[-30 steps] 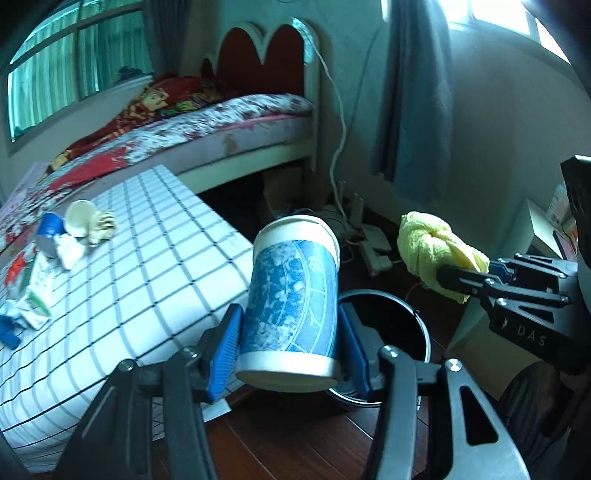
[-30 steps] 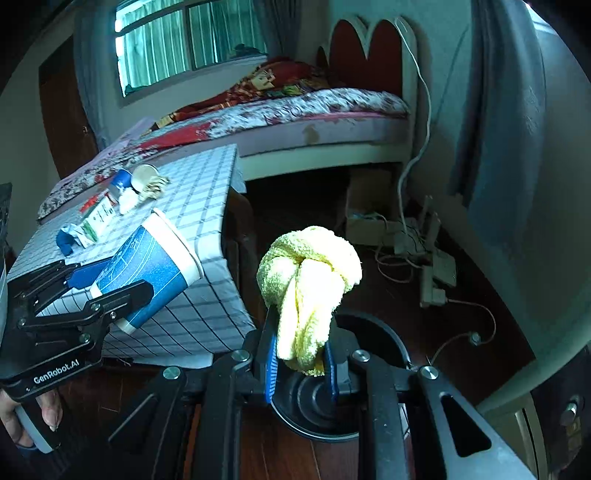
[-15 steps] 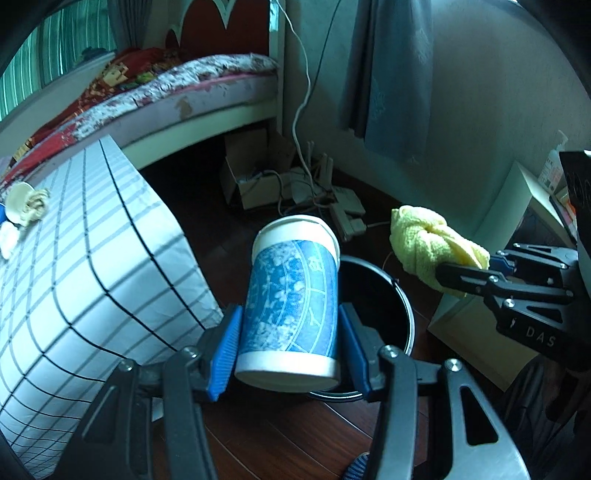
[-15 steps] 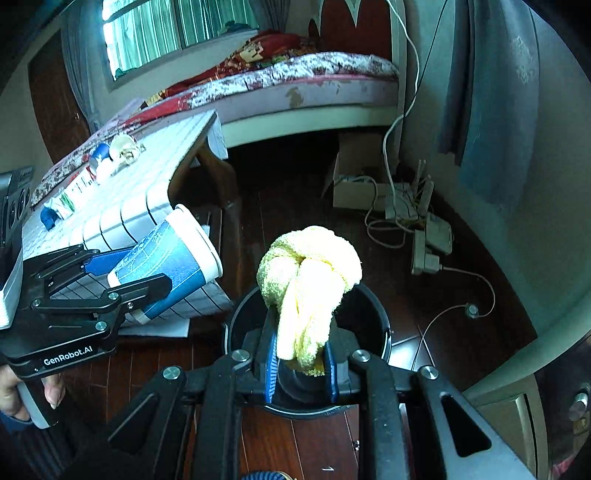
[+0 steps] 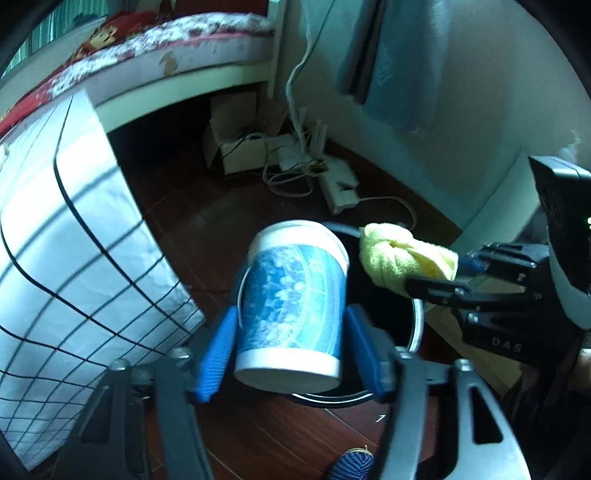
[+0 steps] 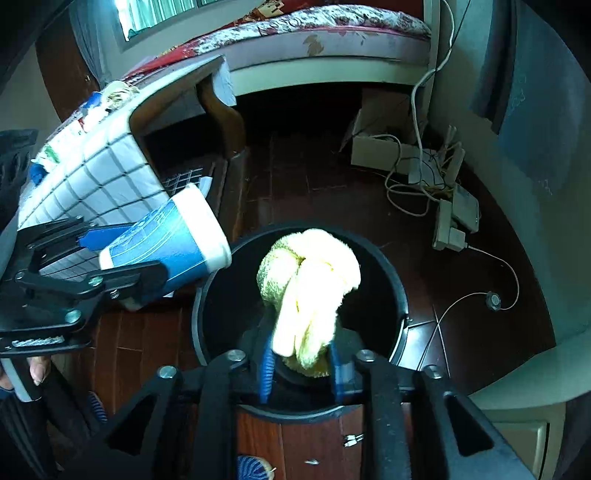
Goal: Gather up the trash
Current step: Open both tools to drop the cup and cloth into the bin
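Observation:
A blue-and-white paper cup [image 5: 291, 295] hangs bottom-first between the blue pads of my left gripper [image 5: 291, 350]. Its jaws are opening, with a thin gap on each side of the cup. The cup's mouth reaches over the rim of the black bin [image 5: 417, 321]. A knotted yellow towel [image 6: 306, 280] stands between the pads of my right gripper [image 6: 301, 365], straight above the bin [image 6: 399, 295]. Those jaws are opening too, and the pads stand off the towel. Each gripper shows in the other's view: left gripper [image 6: 122, 254] with the cup [image 6: 173, 240], right gripper [image 5: 454, 271] with the towel [image 5: 399, 258].
A table under a checked cloth [image 6: 99, 177] stands just left of the bin, with several bits of trash [image 6: 92, 107] on its far end. Power strips and cables [image 6: 450, 206] and a cardboard box [image 5: 236, 147] lie on the wooden floor near the bed [image 6: 332, 29]. A white cabinet [image 6: 535, 387] is at right.
Both grippers have sunk and tilted down towards the bin. The left pads have spread off the cup, and the right pads have spread off the towel.

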A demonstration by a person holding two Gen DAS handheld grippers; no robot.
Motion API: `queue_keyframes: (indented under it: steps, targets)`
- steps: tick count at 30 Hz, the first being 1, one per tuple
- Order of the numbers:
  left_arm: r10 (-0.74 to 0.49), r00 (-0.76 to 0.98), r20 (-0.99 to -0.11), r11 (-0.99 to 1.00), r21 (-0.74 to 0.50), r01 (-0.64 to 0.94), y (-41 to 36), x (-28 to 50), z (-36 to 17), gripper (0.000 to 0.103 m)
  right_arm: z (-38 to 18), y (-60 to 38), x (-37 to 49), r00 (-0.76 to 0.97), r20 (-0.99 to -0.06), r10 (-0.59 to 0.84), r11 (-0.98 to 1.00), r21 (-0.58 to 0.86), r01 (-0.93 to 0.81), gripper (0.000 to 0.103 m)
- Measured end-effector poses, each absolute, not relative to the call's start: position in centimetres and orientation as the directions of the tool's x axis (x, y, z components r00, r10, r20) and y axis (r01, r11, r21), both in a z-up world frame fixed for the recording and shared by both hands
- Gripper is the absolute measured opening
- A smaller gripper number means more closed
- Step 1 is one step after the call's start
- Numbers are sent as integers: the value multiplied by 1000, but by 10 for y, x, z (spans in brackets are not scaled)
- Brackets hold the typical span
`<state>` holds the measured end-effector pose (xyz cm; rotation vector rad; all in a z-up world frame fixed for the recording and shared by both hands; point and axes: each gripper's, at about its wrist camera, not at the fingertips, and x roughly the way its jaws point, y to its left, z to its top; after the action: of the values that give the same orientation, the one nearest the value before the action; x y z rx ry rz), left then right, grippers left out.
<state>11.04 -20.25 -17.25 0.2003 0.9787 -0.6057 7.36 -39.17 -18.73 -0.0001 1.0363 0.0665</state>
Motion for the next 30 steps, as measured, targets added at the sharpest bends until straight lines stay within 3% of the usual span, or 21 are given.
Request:
queue_keyframes:
  steps: [1,2,4,6,30]
  targets:
    - [-359,421,-833,837,-88,540,-201,111,-177,92,-191,-395,75,501,-865,23,999,6,-35,76]
    - [-342,435,-833,850,-77,521,-197,111,-179,97,-193,-398,75,496,-868,11,1000,1,-22,79]
    - [-306,456,-836,869,-50,492,-192,112,-181,98,-194,-404,75,483,-875,-12,1000,-5,16,84]
    - [-278,476,-834,883,-27,468,-186,108,-181,102,-191,-406,70,492,-869,-48,998,-28,49,101]
    - [-205,640,-740,939,36,342,-130,85,-117,102,-114,-343,51,620,-782,-65,998,-67,20,102]
